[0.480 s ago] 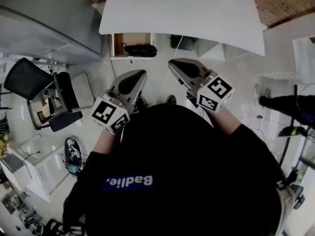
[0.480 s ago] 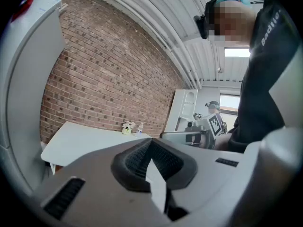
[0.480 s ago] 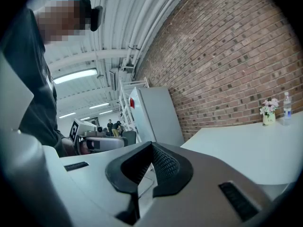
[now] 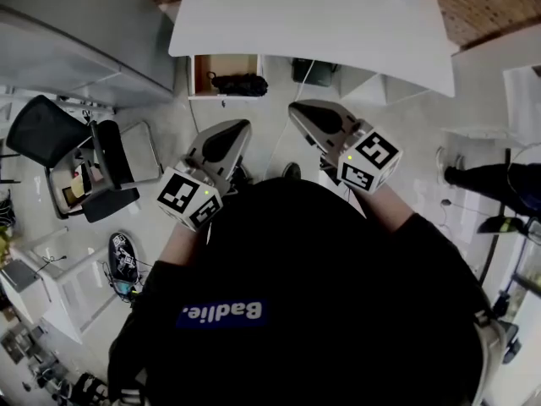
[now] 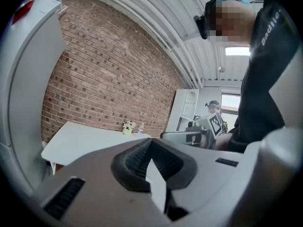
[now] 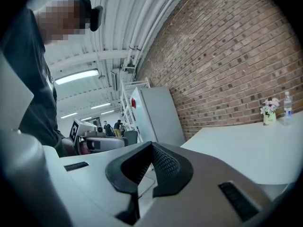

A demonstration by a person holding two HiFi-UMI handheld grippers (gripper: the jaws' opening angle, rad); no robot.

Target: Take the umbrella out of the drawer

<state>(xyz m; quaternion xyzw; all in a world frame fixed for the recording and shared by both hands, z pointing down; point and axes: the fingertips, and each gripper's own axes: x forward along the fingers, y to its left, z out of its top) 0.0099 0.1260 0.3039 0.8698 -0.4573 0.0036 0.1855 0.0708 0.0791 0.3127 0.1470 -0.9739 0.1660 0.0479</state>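
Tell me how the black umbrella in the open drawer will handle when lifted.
The umbrella lies folded short in the drawer, so it is probably light. Its dark bundled cloth likely gives under a grip. Gripped off-centre, the elongated bundle may tilt.

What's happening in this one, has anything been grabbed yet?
A person stands facing a white table with a gripper in each hand. The left gripper and the right gripper are both shut with nothing between their jaws, held out roughly level and well short of the table. Under the table's left end a drawer is open, and a black folded umbrella lies inside it, untouched. Nothing has been picked up yet.
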